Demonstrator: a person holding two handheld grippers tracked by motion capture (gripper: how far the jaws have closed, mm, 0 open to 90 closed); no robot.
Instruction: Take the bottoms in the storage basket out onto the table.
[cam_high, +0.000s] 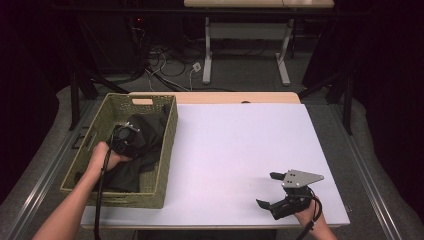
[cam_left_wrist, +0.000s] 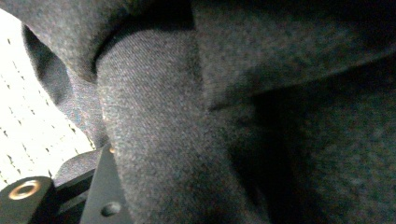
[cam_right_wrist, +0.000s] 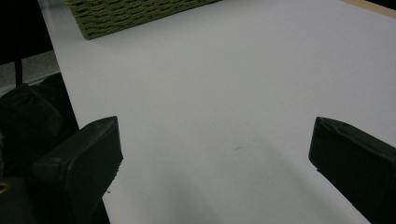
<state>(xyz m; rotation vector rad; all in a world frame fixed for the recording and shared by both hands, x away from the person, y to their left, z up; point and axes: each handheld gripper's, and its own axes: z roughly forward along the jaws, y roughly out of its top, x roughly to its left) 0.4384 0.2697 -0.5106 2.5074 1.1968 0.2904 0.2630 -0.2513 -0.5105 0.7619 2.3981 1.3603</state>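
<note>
A dark grey cloth (cam_high: 147, 150) lies crumpled inside a green woven basket (cam_high: 169, 145) at the table's left. My left gripper (cam_high: 127, 140) reaches down into the basket, its tips buried in the cloth. In the left gripper view a bunched fold of the cloth (cam_left_wrist: 159, 140) rises from between the jaws, pressed against the one jaw that shows at the bottom left; the other jaw is hidden under fabric. My right gripper (cam_high: 266, 189) rests near the front right of the white table (cam_high: 235, 140), open, with nothing between its jaws (cam_right_wrist: 219, 140).
The pale woven basket floor (cam_left_wrist: 23, 116) shows beside the cloth in the left gripper view. The basket's corner (cam_right_wrist: 130, 14) lies far ahead of the right gripper. A desk frame and cables (cam_high: 200, 65) stand on the floor beyond the table's far edge.
</note>
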